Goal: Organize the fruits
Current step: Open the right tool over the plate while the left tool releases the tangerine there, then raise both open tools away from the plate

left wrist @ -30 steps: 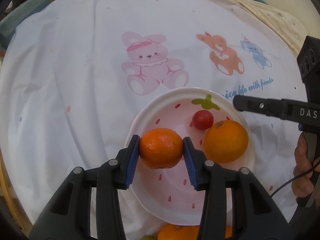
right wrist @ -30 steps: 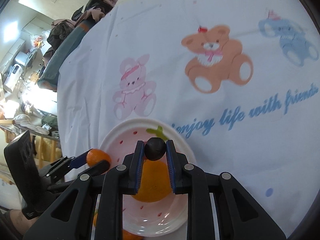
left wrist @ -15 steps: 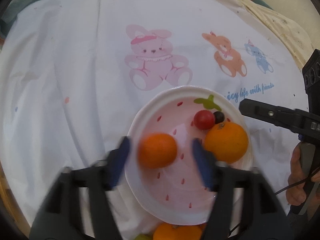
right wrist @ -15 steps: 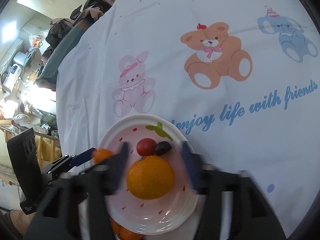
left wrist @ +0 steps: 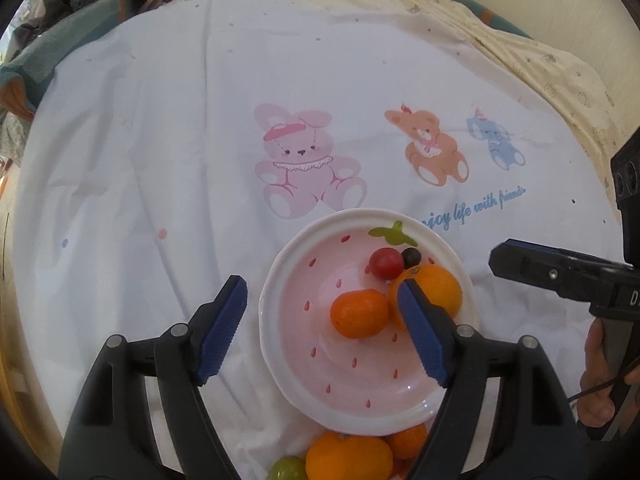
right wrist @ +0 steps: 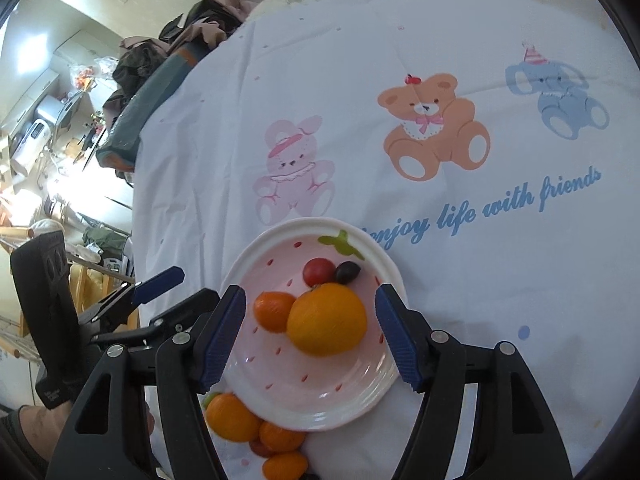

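A pink strawberry-pattern plate (left wrist: 348,396) (right wrist: 320,404) lies on a white cartoon cloth. On it sit a small mandarin (left wrist: 359,313) (right wrist: 274,311), a large orange (left wrist: 434,288) (right wrist: 327,319), a red cherry tomato (left wrist: 385,263) (right wrist: 318,272) and a dark grape (left wrist: 411,257) (right wrist: 347,272). My left gripper (left wrist: 320,328) is open and empty above the plate's left part. My right gripper (right wrist: 310,332) is open and empty above the large orange.
More fruit lies off the plate at its near edge: oranges (left wrist: 348,458) (right wrist: 232,416), a green grape (left wrist: 287,469) and small mandarins (right wrist: 285,466). Clothes and a teal cushion (right wrist: 156,80) pile at the cloth's far left edge.
My left gripper opened and let the mandarin go onto the plate. My right gripper opened and dropped the dark grape beside the tomato. Both pulled back a little.
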Available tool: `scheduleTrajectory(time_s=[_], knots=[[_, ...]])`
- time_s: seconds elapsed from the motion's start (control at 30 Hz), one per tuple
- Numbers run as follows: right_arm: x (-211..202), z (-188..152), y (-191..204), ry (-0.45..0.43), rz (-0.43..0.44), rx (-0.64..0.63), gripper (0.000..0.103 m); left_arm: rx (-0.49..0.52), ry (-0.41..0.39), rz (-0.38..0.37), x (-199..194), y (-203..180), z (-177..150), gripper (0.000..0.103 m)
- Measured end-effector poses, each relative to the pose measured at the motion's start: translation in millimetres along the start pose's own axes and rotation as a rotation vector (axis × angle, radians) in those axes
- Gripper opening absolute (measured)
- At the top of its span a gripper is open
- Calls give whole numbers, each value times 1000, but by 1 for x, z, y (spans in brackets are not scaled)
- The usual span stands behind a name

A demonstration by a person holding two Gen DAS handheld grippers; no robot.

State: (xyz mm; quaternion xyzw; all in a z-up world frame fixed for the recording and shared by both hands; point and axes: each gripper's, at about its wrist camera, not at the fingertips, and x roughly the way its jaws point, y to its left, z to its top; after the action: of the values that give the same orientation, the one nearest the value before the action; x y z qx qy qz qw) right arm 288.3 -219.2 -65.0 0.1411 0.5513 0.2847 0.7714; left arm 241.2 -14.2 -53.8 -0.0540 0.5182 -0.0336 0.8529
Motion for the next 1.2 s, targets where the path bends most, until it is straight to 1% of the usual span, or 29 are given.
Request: scheduleTrajectory(time_s=[0.2, 0.3, 0.37, 0.57, 0.63, 0.73, 0.8, 0.87, 0.97, 1.2], knots=[[-19, -19, 12, -21, -17, -33, 70, -20, -37, 9, -30, -2, -9, 75], [-33, -30, 18, -51, -19, -31, 70, 12, -65, 21, -46, -8, -16, 75], [-41, -36, 19, -67, -12, -18, 70, 19, -85, 34, -58, -10, -25, 75], [-60, -63, 22, -93, -31, 3, 70, 36, -127, 77, -85, -9, -48, 75], [-65, -73, 24, -99, -33, 8, 70, 25, -130, 84, -91, -6, -57, 75], [-71, -87, 27, -103, -29, 20, 71, 11, -133, 70, -100, -2, -68, 75], [-74, -96, 29, -105, -27, 27, 77, 3, -137, 62, -105, 0, -76, 75], [-79, -105, 31, -115, -32, 31, 81, -2, -146, 74, -110, 1, -84, 75], [-82, -116, 31, -116, -32, 48, 82, -20, -146, 92, -115, 4, -95, 75], [-89, -142, 28, -116, -47, 95, 82, -50, -109, 93, -114, 7, -115, 75]])
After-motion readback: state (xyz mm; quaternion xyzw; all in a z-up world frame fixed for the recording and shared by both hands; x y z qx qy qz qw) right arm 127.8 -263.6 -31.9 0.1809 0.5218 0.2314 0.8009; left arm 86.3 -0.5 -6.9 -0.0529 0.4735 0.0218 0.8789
